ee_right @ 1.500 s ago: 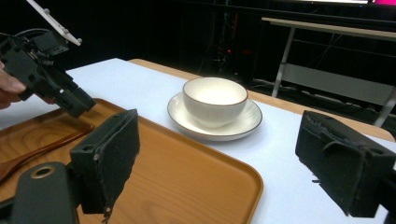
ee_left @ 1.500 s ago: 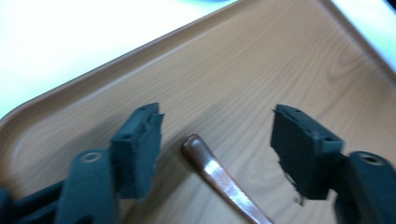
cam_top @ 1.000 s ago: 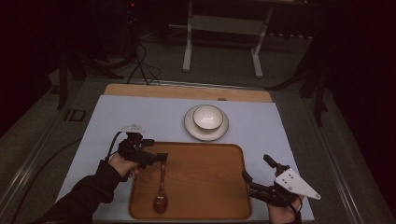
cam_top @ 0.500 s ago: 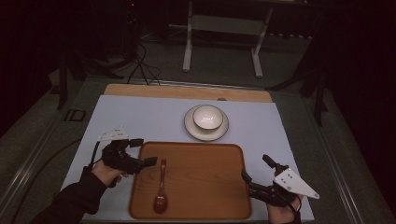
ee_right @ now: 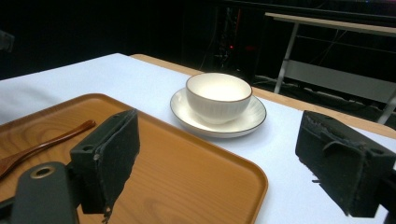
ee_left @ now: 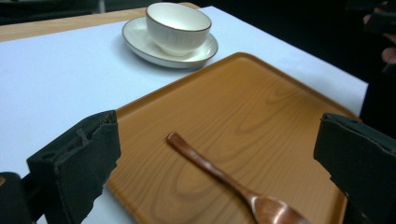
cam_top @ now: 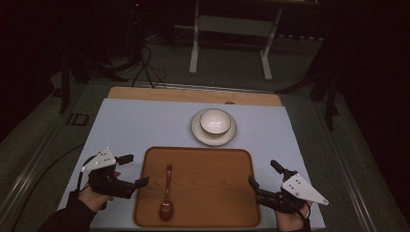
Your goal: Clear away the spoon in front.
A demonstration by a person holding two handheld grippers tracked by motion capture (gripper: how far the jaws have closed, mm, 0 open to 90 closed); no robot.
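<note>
on my screens, a dark wooden spoon [cam_top: 167, 193] lies loose on the left half of a rectangular orange-brown wooden tray [cam_top: 212, 164], bowl end toward me, on the desk's [cam_top: 145, 125] pale blue cover. the left gripper [cam_top: 134, 170] sits just off the tray's left edge, its fingers wide and holding nothing, and the right gripper [cam_top: 263, 175] at the tray's right edge is equally wide and bare. beyond the tray, apart from it, a white ribbed ceramic bowl [cam_top: 214, 121] stands on a white saucer [cam_top: 213, 134].

There are no words, numbers, labels or signs to read in any of the views. The wooden tray [cam_top: 198, 188], the spoon [cam_top: 167, 193], the white bowl [cam_top: 214, 121] and its saucer [cam_top: 213, 134] are all plain, with nothing written on them
</note>
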